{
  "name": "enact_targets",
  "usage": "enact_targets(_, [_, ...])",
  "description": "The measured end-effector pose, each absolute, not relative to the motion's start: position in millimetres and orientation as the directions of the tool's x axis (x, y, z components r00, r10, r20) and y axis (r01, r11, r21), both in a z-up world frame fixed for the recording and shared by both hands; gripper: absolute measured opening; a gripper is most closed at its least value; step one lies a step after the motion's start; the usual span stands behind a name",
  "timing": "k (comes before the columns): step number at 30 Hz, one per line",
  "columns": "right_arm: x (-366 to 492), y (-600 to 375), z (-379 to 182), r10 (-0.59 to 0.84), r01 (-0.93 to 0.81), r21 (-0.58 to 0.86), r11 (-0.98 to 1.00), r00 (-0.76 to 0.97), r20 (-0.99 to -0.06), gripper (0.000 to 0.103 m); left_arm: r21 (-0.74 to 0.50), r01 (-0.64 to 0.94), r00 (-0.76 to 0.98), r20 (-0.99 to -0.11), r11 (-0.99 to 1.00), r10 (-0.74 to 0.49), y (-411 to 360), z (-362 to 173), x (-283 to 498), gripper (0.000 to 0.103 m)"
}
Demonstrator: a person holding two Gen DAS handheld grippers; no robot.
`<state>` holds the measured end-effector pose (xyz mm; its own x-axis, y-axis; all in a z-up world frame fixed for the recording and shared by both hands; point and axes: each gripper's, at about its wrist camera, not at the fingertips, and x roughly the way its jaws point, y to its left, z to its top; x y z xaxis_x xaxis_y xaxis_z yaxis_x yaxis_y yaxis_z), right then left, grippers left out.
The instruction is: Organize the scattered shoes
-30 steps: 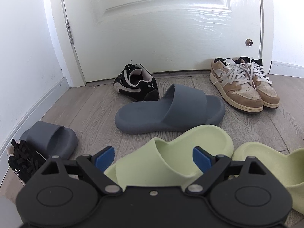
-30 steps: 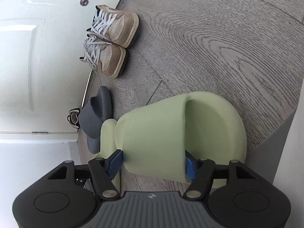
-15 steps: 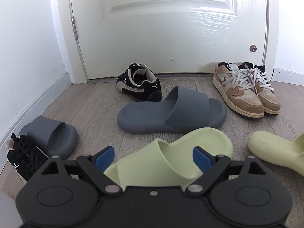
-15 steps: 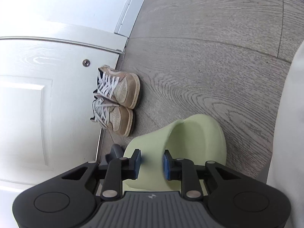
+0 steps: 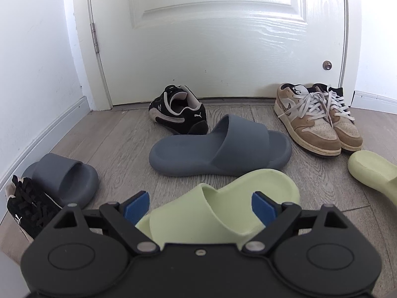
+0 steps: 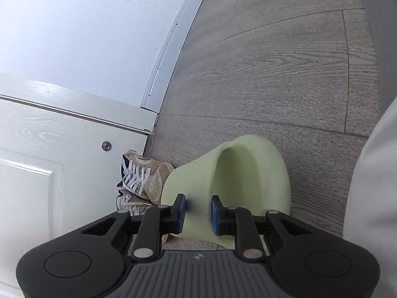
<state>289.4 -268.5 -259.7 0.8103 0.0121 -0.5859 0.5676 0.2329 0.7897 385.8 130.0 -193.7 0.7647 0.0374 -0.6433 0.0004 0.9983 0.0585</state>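
Note:
One pale green slide point(image 5: 223, 211) lies on the wood floor between the blue pads of my left gripper point(image 5: 199, 207), which stands open around its heel end without visibly pressing. Its mate, the second green slide point(image 6: 248, 173), is held by my right gripper point(image 6: 198, 211), shut on the edge of the strap. In the left wrist view that second green slide point(image 5: 372, 171) shows at the far right, tilted, near the tan sneakers.
A pair of tan sneakers point(image 5: 320, 126) stands against the white door point(image 5: 211, 37). A grey slide point(image 5: 218, 149) lies mid-floor, another grey slide point(image 5: 62, 176) by the left wall. One black sneaker point(image 5: 178, 114) is near the door, another point(image 5: 27, 211) at far left. Pale clothing point(image 6: 372, 186) fills the right edge.
My right gripper went from wide around the second green slide to shut on its strap, then turned and rose with it. That slide slid rightward in the left wrist view. The left gripper stayed put.

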Motion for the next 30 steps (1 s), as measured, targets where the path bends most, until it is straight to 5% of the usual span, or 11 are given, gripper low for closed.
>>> enact_targets(17, [290.0,-207.1,-297.7,0.197,0.621,0.772,0.134,0.747,-0.635,0.036,0.025,-0.044,0.765,-0.643,0.999,0.049,140.4,-193.3,387.7,0.09])
enact_targets(20, [284.0,-205.9,-292.3,0.223,0.629,0.766,0.134,0.734,-0.642,0.043,0.011,-0.065,0.766,-0.64,0.998,0.056,145.4,-190.9,388.1,0.09])
enact_targets(24, [272.9,-196.4,-279.6,0.209,0.626,0.758,0.184,0.729,-0.652,0.066,-0.012,-0.128,0.786,-0.61,0.992,0.094,162.0,-179.5,383.1,0.09])
enact_targets(30, [276.2,-155.5,-259.9,0.219,0.51,0.702,0.497,0.709,-0.67,0.073,0.005,-0.342,0.767,-0.576,0.94,0.282,209.0,-168.0,373.1,0.09])
